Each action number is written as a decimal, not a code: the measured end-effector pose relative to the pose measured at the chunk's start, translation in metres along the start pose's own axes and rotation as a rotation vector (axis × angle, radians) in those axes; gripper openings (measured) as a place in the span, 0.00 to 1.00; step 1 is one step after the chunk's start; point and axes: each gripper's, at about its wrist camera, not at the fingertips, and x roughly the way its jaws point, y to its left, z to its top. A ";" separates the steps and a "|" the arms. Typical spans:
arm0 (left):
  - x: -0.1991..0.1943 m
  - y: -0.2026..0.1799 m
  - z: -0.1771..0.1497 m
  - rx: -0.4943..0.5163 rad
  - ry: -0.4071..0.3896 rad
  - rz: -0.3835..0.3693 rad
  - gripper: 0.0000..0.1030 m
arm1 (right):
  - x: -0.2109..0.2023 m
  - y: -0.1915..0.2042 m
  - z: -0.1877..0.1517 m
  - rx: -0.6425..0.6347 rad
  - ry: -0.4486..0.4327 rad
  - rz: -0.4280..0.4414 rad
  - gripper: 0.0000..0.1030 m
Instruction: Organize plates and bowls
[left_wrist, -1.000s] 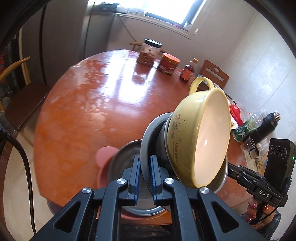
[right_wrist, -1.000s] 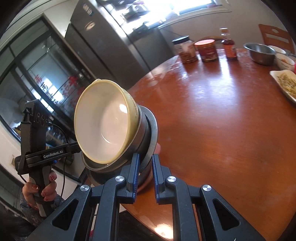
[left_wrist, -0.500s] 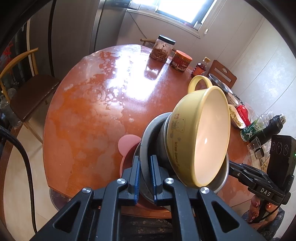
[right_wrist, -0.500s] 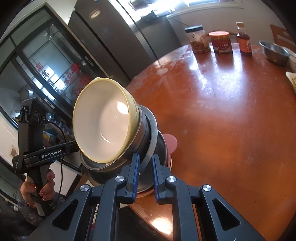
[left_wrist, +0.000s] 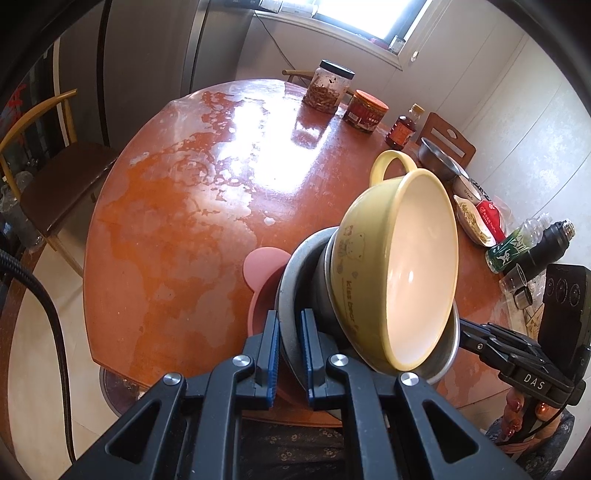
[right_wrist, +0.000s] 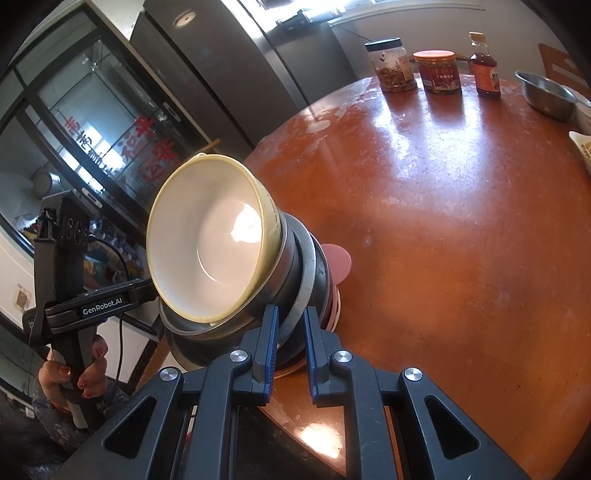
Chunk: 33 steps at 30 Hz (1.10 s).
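Observation:
A stack of dishes is tilted on its side between both grippers, above the near edge of the round red table (left_wrist: 177, 229). A yellow handled bowl (left_wrist: 399, 266) sits in steel bowls (left_wrist: 306, 266), with a pink plate (left_wrist: 262, 266) at the bottom. My left gripper (left_wrist: 288, 350) is shut on the steel rim. My right gripper (right_wrist: 290, 343) is shut on the opposite steel rim (right_wrist: 306, 280). The yellow bowl (right_wrist: 210, 251) and the pink plate (right_wrist: 338, 262) also show in the right wrist view.
Two jars (left_wrist: 332, 88) and a sauce bottle (left_wrist: 404, 127) stand at the table's far edge. A steel bowl (left_wrist: 439, 158), food dishes (left_wrist: 472, 218) and bottles (left_wrist: 517, 243) are at the right. A wooden chair (left_wrist: 48, 177) stands left. A fridge (right_wrist: 229, 74) is behind.
Both grippers have risen and drawn back from the table with the stack held between them. The pink plate shows more below the steel bowls.

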 end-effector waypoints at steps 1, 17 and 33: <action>0.000 0.000 0.000 -0.001 0.000 -0.001 0.10 | 0.000 0.000 -0.001 0.002 0.001 0.001 0.14; 0.003 0.005 -0.001 -0.002 0.003 -0.002 0.10 | 0.004 0.003 0.000 0.002 0.010 -0.008 0.15; 0.006 0.007 0.000 0.005 -0.005 0.005 0.10 | 0.006 0.008 -0.001 -0.014 0.001 -0.028 0.15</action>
